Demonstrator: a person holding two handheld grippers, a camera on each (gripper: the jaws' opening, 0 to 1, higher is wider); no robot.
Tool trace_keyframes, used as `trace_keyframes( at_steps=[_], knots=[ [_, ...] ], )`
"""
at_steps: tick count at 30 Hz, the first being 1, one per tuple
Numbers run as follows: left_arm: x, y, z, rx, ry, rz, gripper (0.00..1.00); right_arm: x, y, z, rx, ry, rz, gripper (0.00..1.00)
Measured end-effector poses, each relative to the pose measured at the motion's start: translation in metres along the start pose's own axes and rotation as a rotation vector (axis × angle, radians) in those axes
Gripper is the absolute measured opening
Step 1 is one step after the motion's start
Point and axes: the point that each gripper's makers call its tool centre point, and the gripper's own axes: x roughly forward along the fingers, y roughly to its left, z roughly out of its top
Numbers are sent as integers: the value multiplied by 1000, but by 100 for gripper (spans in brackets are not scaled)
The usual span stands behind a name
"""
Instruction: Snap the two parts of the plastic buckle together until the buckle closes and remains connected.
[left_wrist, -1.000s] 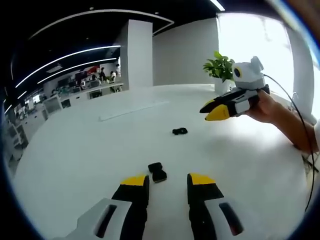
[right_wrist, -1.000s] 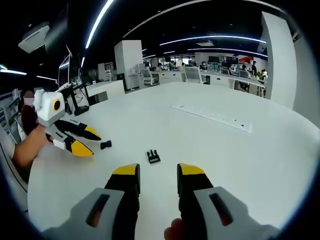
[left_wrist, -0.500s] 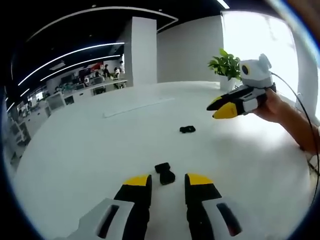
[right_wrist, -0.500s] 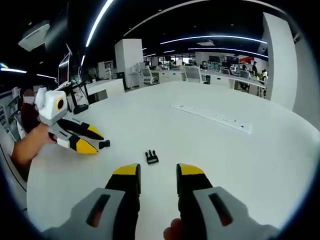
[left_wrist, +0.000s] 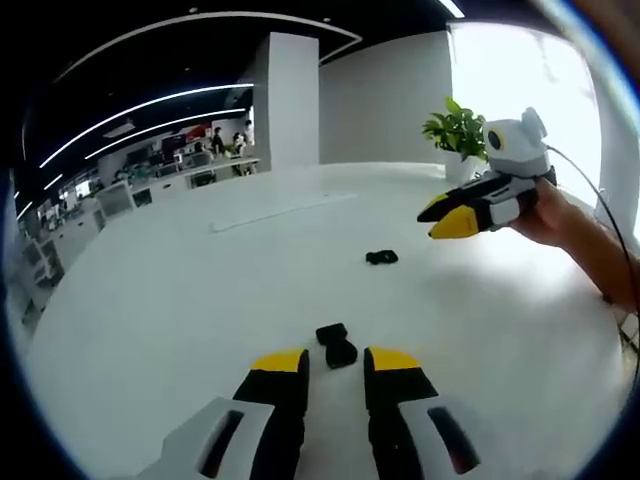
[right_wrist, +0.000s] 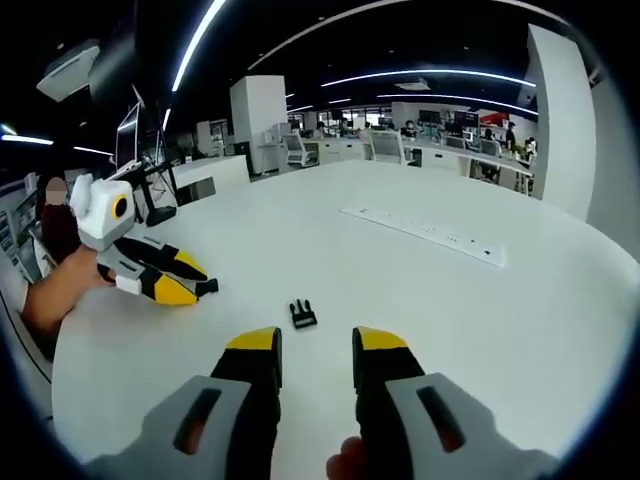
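**Left claw closes in on the first buckle half**

Since a second ago the left claw (left_wrist: 335, 362) has crept toward the nearer buckle half (left_wrist: 336, 345), which now sits just off its yellow tips, and its jaws have drawn slightly closer together. The gap is moderate and empty; nothing is gripped yet. That piece lies flat on the white counter (left_wrist: 180, 290), lined up with the gap, which suggests the approach is meant to end in a straddle and a pinch.

The other buckle half (right_wrist: 302, 314), the pronged one, lies well apart from the first, ahead of the right claw (right_wrist: 315, 350). Its jaws stand moderately apart and hold nothing, waiting short of the piece, probably so each claw can take its own half before the two are pushed together. A potted plant (left_wrist: 458, 128) stands at the counter's far edge.
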Motion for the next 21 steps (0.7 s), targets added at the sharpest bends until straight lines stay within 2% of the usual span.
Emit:
trace_keyframes(
  at_steps=[21],
  knots=[
    [0, 2, 0, -1, -11, 9, 15, 8, -2, -2, -3, 10, 6, 27]
  ],
)
